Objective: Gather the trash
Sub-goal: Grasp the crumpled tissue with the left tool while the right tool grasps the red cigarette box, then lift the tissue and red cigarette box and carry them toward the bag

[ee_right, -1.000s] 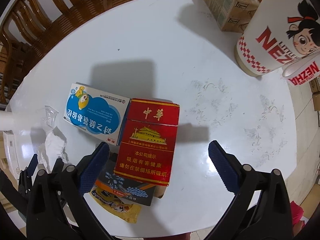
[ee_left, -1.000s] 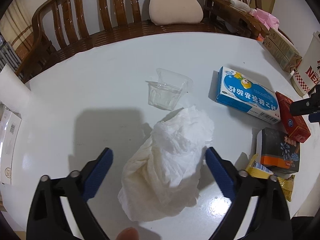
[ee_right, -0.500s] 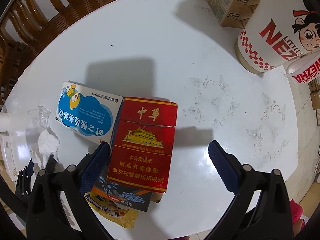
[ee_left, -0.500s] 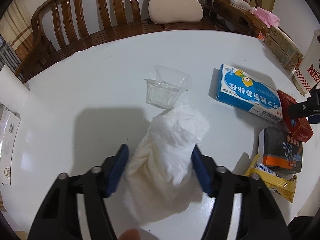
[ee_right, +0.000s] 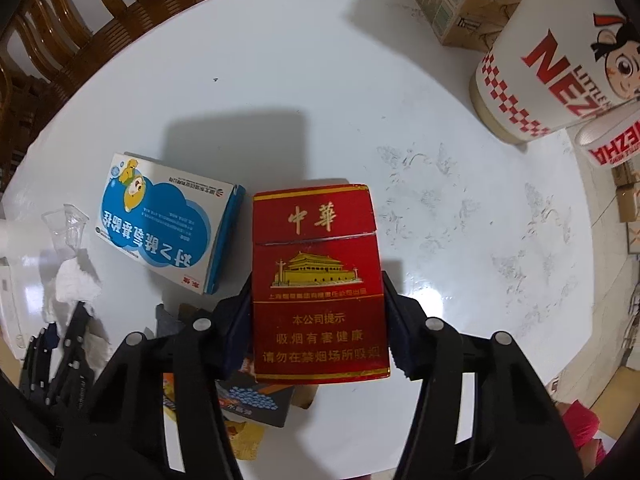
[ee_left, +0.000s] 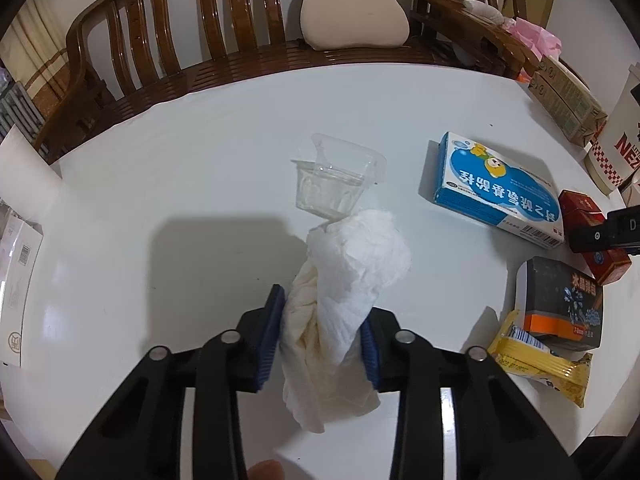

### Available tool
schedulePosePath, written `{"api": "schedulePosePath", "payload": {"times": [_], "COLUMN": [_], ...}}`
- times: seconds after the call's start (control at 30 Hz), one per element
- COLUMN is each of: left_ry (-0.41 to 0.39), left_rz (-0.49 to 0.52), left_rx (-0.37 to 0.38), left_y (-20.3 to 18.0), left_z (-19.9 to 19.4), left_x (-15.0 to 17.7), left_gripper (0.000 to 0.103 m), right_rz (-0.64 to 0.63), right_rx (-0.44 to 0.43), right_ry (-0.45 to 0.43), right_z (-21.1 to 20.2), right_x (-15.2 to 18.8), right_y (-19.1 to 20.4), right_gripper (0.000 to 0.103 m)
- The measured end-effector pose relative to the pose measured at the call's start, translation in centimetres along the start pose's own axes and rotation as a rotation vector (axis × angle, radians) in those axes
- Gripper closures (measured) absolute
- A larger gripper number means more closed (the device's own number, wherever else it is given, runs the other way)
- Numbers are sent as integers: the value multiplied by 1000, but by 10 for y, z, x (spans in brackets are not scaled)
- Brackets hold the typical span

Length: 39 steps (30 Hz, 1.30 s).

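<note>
A round white table [ee_left: 224, 168] stands before a wooden bench [ee_left: 168, 56] holding a beige cushion [ee_left: 354, 10]. The left gripper [ee_left: 322, 338] pinches the tissue [ee_left: 344, 280] beside a clear cup [ee_left: 332, 184]. The right gripper [ee_right: 318, 330] clamps the red pack [ee_right: 318, 280] next to a blue box [ee_right: 164, 220].

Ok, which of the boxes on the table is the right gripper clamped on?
The red cigarette pack, squeezed between the right gripper pads. The blue-and-white medicine box lies free beside it, and the black box sits underneath, ungripped.
</note>
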<state>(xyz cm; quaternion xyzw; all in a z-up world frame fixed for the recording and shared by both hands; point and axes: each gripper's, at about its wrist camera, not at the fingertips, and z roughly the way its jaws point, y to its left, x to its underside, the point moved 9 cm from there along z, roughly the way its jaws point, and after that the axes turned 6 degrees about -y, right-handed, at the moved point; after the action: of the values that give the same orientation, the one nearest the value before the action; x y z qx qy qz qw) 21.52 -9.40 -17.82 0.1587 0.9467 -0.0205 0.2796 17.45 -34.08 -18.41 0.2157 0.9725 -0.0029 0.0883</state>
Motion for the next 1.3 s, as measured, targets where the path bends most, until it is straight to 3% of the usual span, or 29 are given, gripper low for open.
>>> {"api": "schedulePosePath", "payload": {"times": [0.43,1.3], "left_ry": [2,-7], "left_rz": [-15,-55], "left_rx": [6,4], "left_y": [7,12], "left_z": [0,-16], "left_x": [-1,-3], "left_gripper": [81,85], "right_rz": [-31,-82], "right_rx": [17,9], "right_ry": [-37,-106], "right_z": [-7,-33], "right_x": [-2,1], "right_y": [0,6], "right_gripper": [48,48]}}
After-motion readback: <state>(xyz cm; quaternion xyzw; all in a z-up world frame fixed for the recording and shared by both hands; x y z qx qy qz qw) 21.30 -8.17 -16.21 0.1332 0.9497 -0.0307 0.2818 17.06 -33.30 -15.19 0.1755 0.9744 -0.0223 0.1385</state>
